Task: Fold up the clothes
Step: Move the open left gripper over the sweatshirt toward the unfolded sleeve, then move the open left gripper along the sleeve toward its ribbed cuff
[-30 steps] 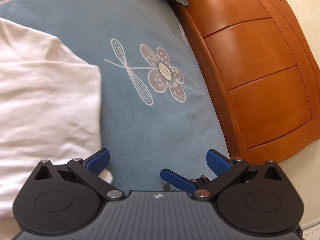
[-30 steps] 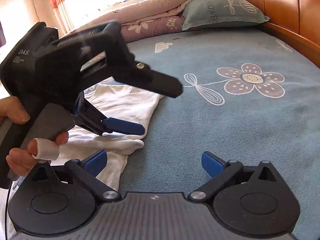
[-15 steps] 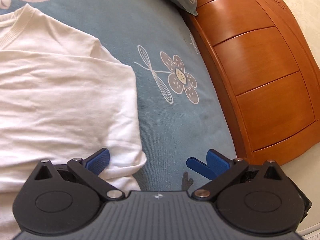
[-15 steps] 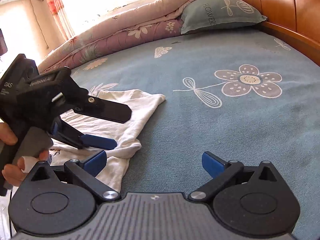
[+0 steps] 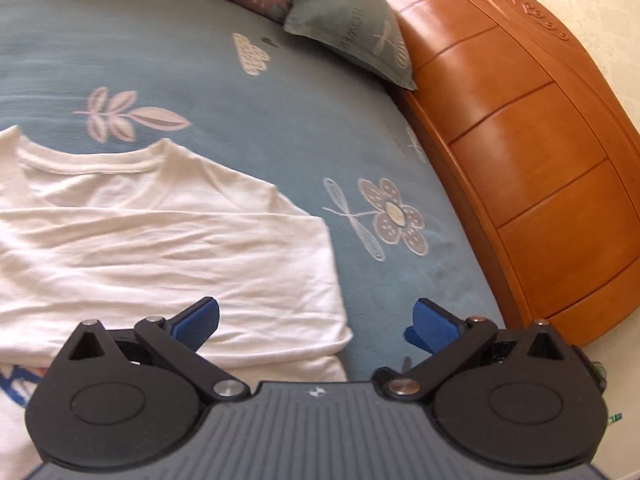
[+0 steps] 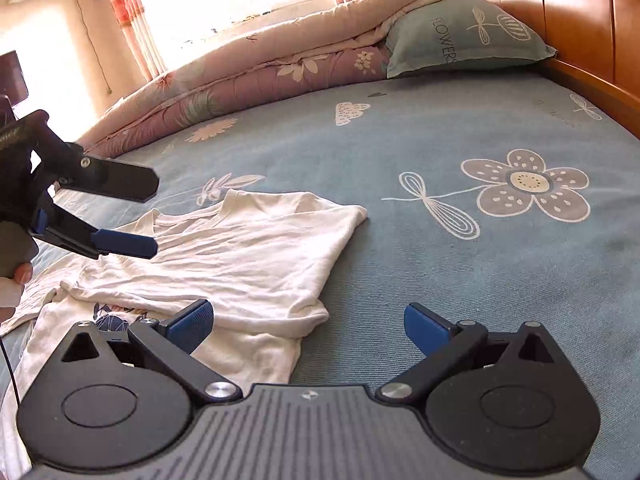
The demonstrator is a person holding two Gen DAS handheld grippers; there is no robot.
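Note:
A white T-shirt (image 5: 160, 248) lies partly folded on the blue bedspread; its right side is folded over the body and its collar points away. It also shows in the right wrist view (image 6: 240, 256), with a dark print peeking out at the near left. My left gripper (image 5: 316, 320) is open and empty, above the shirt's near right edge. In the right wrist view the left gripper (image 6: 136, 216) hovers over the shirt's left part. My right gripper (image 6: 308, 326) is open and empty over the shirt's near right corner.
The blue bedspread (image 6: 480, 280) with flower patterns extends to the right. A wooden headboard (image 5: 540, 160) runs along the right. A grey-green pillow (image 6: 460, 36) and a rolled quilt (image 6: 260, 72) lie at the far end.
The left gripper has pulled back to the left and up, away from the shirt's right edge, so more of the shirt shows. The right gripper has barely moved.

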